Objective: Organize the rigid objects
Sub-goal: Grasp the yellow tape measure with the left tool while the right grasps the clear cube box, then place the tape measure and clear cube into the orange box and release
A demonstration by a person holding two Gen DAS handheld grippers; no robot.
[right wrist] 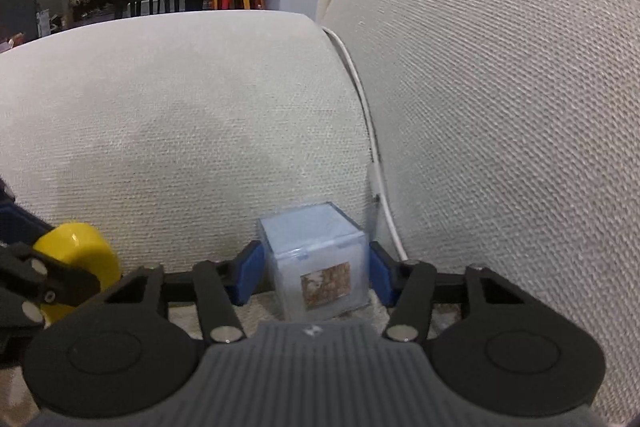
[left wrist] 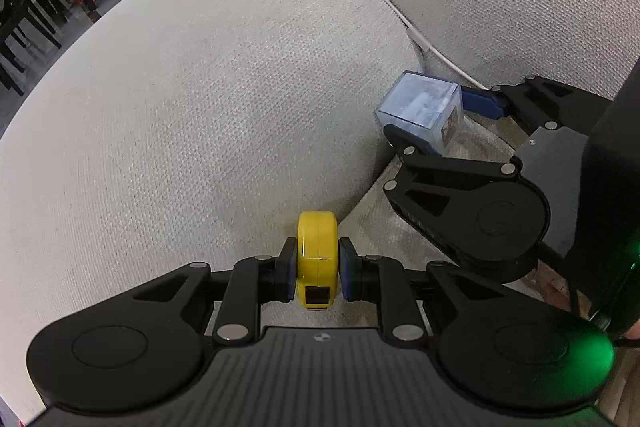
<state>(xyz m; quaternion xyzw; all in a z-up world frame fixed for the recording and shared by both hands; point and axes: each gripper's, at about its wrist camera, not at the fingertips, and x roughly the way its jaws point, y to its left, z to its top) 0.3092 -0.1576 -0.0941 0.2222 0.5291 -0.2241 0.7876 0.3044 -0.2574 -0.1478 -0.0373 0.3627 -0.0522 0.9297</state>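
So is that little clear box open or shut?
Shut: the clear box has its lid sitting flat on top, with no gap showing.

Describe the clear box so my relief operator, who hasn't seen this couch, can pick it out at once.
Start at the grey sofa armrest where it meets the back cushion, with a white cable in the seam. At the foot of that corner sits the clear box, between the right gripper's blue pads. Unlike the round yellow tape measure nearby, it's a see-through cube with a small brown label.
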